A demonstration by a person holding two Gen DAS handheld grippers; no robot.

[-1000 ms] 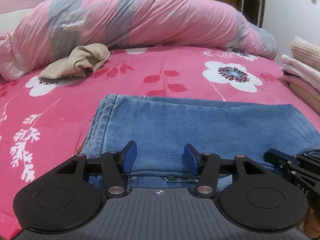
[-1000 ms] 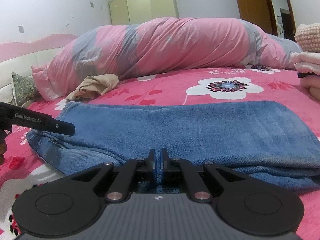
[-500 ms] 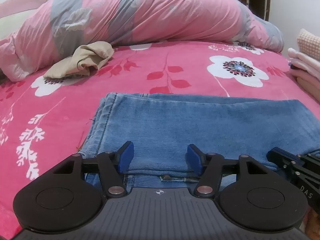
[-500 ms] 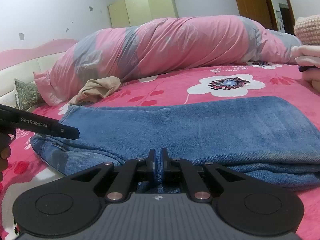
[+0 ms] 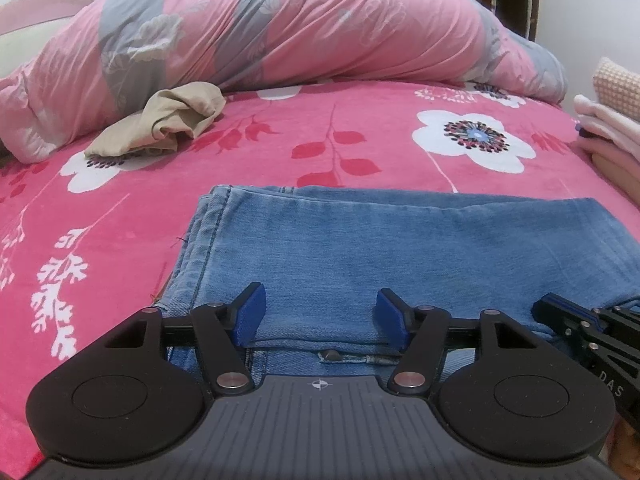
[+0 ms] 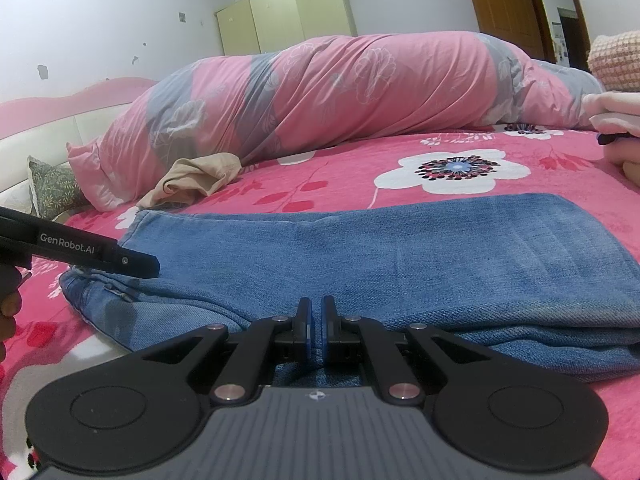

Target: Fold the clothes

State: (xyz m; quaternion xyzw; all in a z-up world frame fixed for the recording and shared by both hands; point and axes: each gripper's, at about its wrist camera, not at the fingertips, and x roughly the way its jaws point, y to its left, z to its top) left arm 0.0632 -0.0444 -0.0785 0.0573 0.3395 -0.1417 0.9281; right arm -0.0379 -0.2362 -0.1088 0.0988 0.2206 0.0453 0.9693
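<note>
Hovering over the near edge of the folded jeans (image 5: 400, 248), left gripper (image 5: 320, 316) has its blue pads spread, denim showing in the gap, nothing pinched; its jaws have just been opening wider than a second back. Right gripper (image 6: 316, 328) is clenched tight at the jeans' near fold; cannot tell if cloth is caught. Both point slightly downward, unmoved since earlier. Jeans lie flat on the pink floral bedsheet (image 5: 360, 136); beyond, a crumpled beige garment (image 5: 160, 120), then the rolled pink-grey quilt (image 5: 300, 28).
</note>
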